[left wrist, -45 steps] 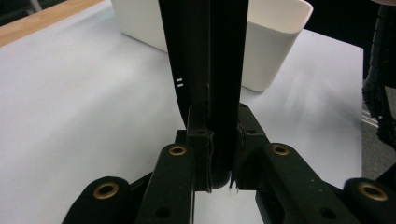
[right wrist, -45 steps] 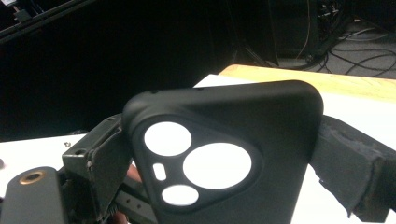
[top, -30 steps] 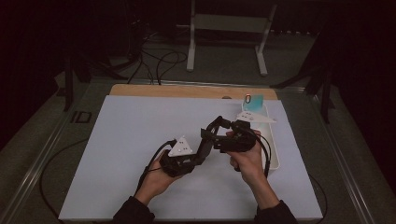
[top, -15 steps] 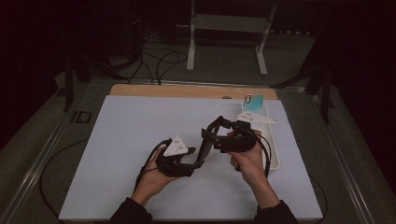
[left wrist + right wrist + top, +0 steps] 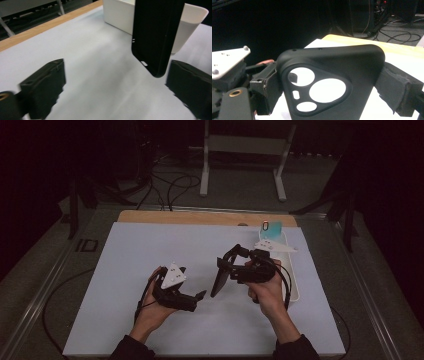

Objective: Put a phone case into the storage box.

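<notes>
Black phone case [image 5: 332, 82] with round camera cutouts

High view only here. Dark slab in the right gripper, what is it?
Observer: A black phone case. The right gripper view shows three round camera cut-outs and a small slot in it.
Operator: Grip solid?
Observer: Looks so. The right gripper has one pad pressed on each side edge of the case.
Operator: Left one let go?
Observer: Yes. The left gripper has just been opening its jaws. In its own view the pads stand wide and clear of the case, which hangs in front of a white bin.
</notes>
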Action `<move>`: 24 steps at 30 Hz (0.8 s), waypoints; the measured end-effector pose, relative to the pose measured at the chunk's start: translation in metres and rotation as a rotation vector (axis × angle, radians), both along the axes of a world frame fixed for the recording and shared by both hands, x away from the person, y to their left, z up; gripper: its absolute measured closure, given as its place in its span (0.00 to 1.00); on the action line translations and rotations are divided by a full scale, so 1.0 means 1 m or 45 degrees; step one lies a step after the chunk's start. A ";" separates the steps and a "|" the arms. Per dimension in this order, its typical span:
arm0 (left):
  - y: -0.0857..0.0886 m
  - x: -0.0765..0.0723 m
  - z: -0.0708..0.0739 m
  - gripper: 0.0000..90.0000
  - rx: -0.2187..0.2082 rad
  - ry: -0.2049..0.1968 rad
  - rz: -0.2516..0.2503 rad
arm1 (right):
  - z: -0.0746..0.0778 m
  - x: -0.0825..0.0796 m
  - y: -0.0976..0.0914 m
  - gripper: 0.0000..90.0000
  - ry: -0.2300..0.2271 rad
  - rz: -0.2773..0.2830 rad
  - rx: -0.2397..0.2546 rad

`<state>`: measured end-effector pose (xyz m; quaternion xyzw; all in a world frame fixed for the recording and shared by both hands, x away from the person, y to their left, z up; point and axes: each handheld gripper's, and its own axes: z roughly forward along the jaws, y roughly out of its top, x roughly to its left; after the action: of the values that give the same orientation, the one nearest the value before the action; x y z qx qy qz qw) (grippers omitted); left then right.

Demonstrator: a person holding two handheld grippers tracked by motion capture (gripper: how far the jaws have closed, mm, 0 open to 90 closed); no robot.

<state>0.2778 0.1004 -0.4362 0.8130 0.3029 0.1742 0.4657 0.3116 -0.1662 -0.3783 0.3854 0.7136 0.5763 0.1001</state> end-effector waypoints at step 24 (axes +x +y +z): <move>0.089 -0.015 -0.029 0.00 -0.050 -0.062 0.301 | 0.003 0.001 -0.002 0.16 -0.013 -0.016 -0.027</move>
<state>0.2630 0.1894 -0.4656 0.7580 0.3885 0.2416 0.4650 0.3129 -0.1684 -0.3756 0.3859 0.7167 0.5701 0.1115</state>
